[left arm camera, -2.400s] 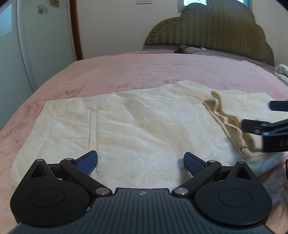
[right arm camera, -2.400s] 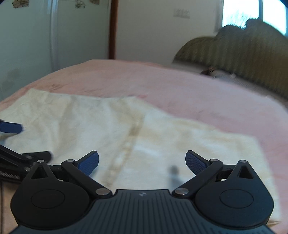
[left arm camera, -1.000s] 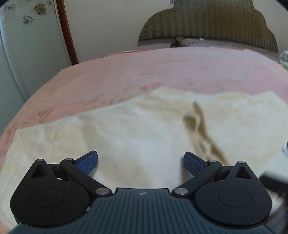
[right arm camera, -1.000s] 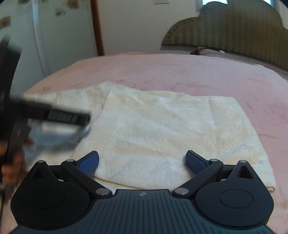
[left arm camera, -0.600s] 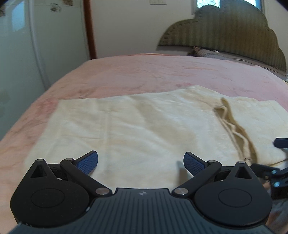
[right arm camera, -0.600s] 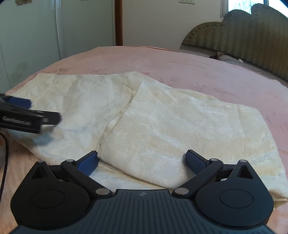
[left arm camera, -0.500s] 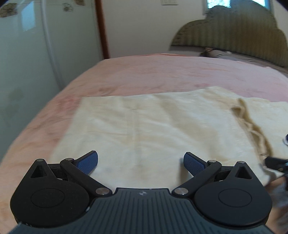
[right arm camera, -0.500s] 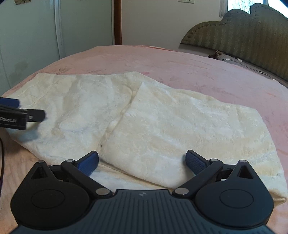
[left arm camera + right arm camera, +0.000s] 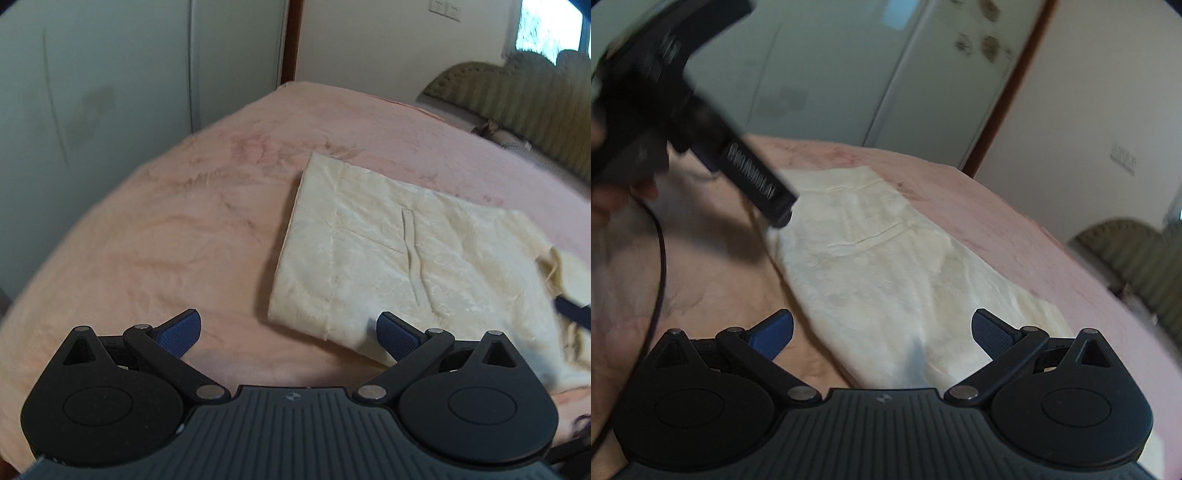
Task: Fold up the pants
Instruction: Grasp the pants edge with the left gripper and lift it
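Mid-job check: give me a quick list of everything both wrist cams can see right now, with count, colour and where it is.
pants: one, cream, lying flat on the bed, partly folded, a bunched edge at the right of the left wrist view
bed cover: one, pink, under the pants, filling most of both views
headboard: one, olive green, ribbed, at the far end of the bed
wardrobe doors: pale grey-green, beside the bed, with flower decals visible in the right wrist view
wall socket: one, white, high on the cream wall
window: one, bright, above the headboard
cable: one, black, hanging from the left gripper
left gripper: black with blue pads, open, over the near left corner of the pants
right gripper: black with blue pads, open, above the near edge of the pants
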The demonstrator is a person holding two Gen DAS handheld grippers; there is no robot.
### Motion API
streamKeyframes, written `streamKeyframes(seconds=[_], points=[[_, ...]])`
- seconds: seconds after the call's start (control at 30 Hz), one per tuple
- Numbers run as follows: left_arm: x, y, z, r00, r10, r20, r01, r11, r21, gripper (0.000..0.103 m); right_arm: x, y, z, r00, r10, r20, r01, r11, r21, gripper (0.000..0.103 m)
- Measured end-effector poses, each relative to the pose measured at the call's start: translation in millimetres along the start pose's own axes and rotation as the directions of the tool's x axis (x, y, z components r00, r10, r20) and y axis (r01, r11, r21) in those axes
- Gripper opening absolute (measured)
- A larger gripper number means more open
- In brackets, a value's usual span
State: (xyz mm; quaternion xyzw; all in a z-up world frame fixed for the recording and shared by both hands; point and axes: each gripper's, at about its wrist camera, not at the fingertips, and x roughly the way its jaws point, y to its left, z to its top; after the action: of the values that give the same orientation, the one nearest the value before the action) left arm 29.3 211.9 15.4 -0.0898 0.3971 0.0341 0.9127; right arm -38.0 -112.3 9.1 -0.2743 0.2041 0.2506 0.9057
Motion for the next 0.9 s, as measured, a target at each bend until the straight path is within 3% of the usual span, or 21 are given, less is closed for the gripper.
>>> streamKeyframes(seconds=[0.1,0.27,0.43,0.5,0.57,0.8,0.87,0.9], points=[[5,21,3,0.989,-0.142,-0.037,0.135,0.979,-0.151,0.102,14,21,4,0.998,-0.066,0.000,0.065,0.990,-0.125,0.103],[10,28,8,0.962,-0.270,-0.029,0.252,0.927,-0.277,0.102,35,46,19,0.978,-0.198,0.061,0.207,0.941,-0.266,0.103],[25,21,16,0.909,-0.415,-0.033,0.378,0.856,-0.352,0.103,52,50,28,0.976,-0.179,0.125,0.212,0.919,-0.333,0.103],[33,19,18,0.915,-0.401,-0.033,0.359,0.852,-0.381,0.102,58,47,31,0.979,-0.155,0.136,0.193,0.918,-0.345,0.103],[38,21,19,0.910,-0.415,-0.010,0.374,0.831,-0.410,0.102,64,48,36,0.982,-0.133,0.135,0.174,0.916,-0.362,0.096],[63,40,33,0.861,-0.506,0.056,0.458,0.723,-0.517,0.102,83,54,47,0.972,-0.160,0.173,0.217,0.895,-0.391,0.075],[72,42,41,0.851,-0.522,0.048,0.466,0.711,-0.526,0.102,86,49,49,0.976,-0.141,0.166,0.195,0.904,-0.381,0.049],[75,41,45,0.850,-0.526,0.042,0.466,0.711,-0.527,0.102,87,47,50,0.979,-0.127,0.157,0.178,0.912,-0.370,0.045]])
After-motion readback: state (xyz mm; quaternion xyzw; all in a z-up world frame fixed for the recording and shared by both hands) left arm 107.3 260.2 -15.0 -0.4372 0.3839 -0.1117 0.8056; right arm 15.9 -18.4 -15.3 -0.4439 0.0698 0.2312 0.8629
